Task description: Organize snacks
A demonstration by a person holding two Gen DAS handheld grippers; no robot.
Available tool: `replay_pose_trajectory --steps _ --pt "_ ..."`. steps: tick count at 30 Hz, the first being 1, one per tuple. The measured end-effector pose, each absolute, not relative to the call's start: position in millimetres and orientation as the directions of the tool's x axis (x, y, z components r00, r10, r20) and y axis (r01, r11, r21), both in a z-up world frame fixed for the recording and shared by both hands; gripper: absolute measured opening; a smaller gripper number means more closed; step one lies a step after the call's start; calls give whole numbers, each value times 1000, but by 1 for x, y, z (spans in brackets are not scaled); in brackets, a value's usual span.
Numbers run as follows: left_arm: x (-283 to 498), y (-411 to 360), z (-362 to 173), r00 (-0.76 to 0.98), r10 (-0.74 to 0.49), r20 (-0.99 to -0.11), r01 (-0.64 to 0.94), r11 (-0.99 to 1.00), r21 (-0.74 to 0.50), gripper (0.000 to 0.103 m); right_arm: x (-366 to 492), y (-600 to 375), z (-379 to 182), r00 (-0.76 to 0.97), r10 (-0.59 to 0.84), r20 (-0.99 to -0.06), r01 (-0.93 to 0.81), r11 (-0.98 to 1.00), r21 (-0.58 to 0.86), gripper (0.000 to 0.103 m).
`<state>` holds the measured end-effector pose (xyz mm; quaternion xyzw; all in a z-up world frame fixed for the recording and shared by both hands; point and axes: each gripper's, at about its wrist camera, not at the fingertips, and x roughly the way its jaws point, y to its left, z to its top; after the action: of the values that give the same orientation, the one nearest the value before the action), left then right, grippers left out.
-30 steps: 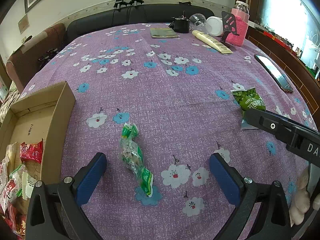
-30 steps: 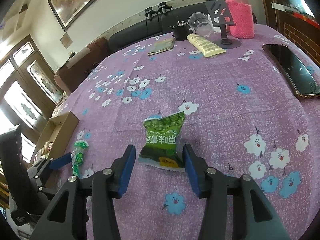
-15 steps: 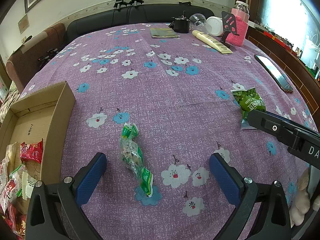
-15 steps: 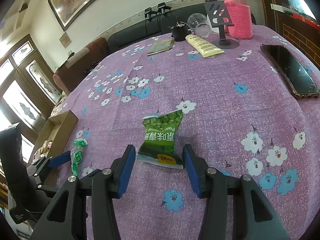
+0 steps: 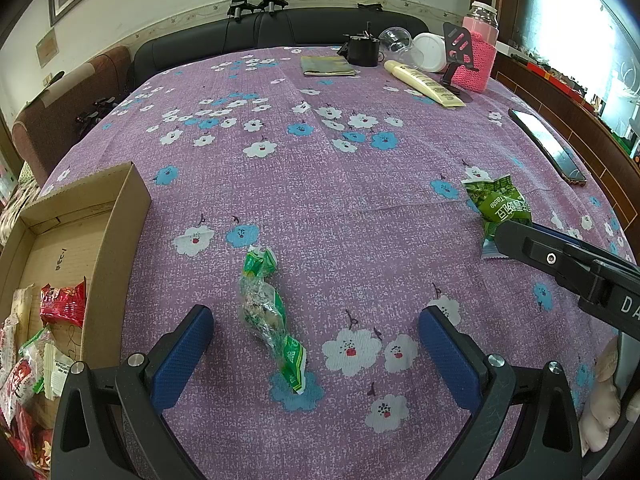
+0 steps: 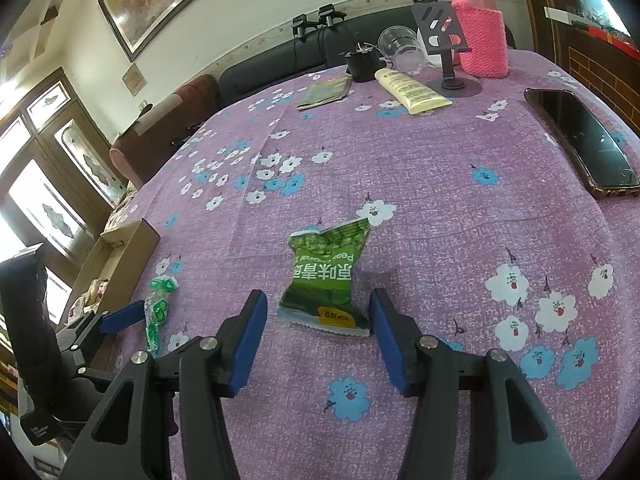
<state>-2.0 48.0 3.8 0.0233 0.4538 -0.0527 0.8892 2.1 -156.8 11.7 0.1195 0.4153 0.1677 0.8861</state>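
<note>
A green pea snack packet (image 6: 324, 276) lies flat on the purple flowered tablecloth (image 6: 400, 152). My right gripper (image 6: 318, 300) straddles its near end. The jaws are opening, and both blue pads (image 6: 250, 328) stand a little off the packet's sides. The left wrist view shows the same packet (image 5: 500, 204) at the right, with a right gripper finger (image 5: 560, 260) across its near end. My left gripper (image 5: 316, 320) is wide open over a twisted clear-and-green snack packet (image 5: 264, 308), which lies on the cloth untouched. A cardboard box (image 5: 132, 208) with several snack packets sits at the table's left edge.
A dark phone (image 6: 580, 140) lies at the right edge. At the far end stand a pink-sleeved bottle (image 6: 480, 36), a phone stand (image 6: 448, 48), a cream tube (image 6: 408, 88), a clear cup (image 6: 400, 48), a black pot (image 6: 362, 66) and a folded cloth (image 6: 326, 94). A sofa lies beyond.
The right gripper's jaws have spread slightly away from the green packet. The left gripper and the twisted packet have not moved.
</note>
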Motion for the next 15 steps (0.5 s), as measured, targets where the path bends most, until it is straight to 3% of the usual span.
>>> replay_pose_trajectory --steps 15 --pt "-2 48 3 583 -72 -809 115 993 -6 103 2 -147 13 594 393 -702 -224 919 325 64"
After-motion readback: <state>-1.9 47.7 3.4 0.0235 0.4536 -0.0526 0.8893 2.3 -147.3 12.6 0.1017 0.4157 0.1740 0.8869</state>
